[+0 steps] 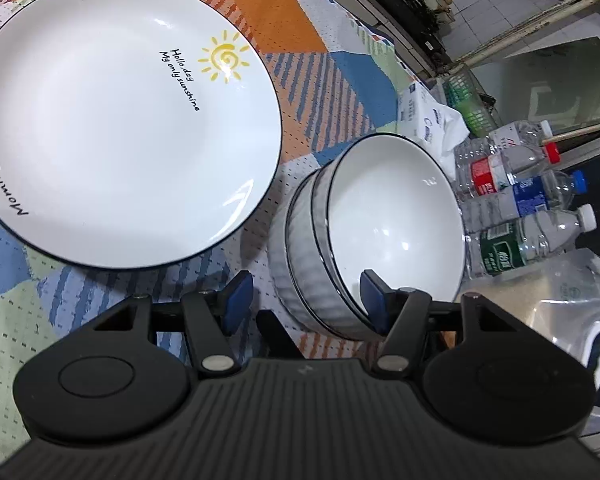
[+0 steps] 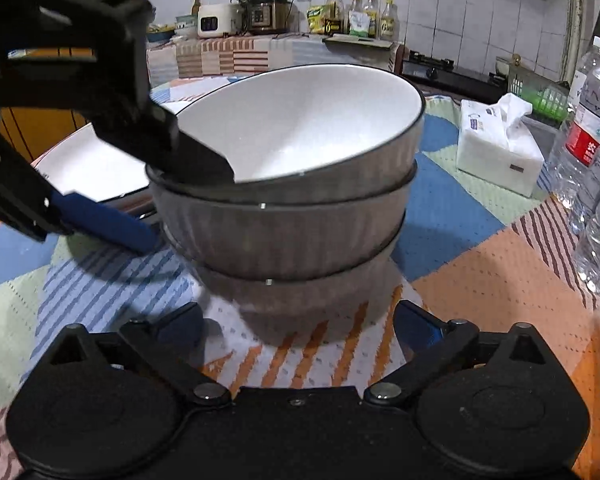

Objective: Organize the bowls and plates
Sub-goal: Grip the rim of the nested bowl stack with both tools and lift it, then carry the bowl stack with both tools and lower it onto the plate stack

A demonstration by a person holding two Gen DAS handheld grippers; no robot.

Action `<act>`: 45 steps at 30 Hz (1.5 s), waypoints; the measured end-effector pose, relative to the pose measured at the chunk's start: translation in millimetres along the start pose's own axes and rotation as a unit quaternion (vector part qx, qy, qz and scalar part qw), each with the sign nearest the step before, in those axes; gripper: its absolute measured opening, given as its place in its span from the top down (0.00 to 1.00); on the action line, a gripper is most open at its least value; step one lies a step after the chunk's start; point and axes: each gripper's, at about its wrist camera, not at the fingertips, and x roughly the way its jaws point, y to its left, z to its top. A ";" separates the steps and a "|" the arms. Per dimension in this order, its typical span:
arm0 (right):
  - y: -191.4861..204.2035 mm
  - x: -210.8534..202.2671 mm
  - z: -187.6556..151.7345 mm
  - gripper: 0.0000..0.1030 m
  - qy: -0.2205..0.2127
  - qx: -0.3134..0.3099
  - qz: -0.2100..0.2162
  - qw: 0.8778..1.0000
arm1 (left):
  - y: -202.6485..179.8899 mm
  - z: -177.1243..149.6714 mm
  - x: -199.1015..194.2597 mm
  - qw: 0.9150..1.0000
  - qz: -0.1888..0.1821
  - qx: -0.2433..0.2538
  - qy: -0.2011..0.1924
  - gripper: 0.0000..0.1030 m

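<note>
bowls: stack of three on patterned cloth, top one tilted | plate just left of stack | left gripper straddles top bowl's rim, pads not pressing | right gripper wide, empty, near stack's base | bottles, tissue pack to the right

"Morning Honey" on plate

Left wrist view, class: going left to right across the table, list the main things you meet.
Plate → stack of bowls → tissue pack → water bottles.
</note>
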 end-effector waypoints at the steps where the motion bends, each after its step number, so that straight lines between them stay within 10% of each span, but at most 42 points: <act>1: 0.5 2.0 1.5 0.00 -0.002 0.000 0.000 1.000 | 0.1 0.9 1.8 1.000 0.002 -0.002 -0.002 0.45; 25: 1.6 15.0 13.7 0.03 -0.026 -0.021 0.029 0.999 | -17.9 -0.4 16.4 0.998 0.047 0.043 0.004 0.61; 45: 48.6 -28.6 60.7 0.03 -0.103 -0.039 0.028 0.994 | -28.9 23.6 -96.5 0.990 0.050 0.130 -0.027 0.61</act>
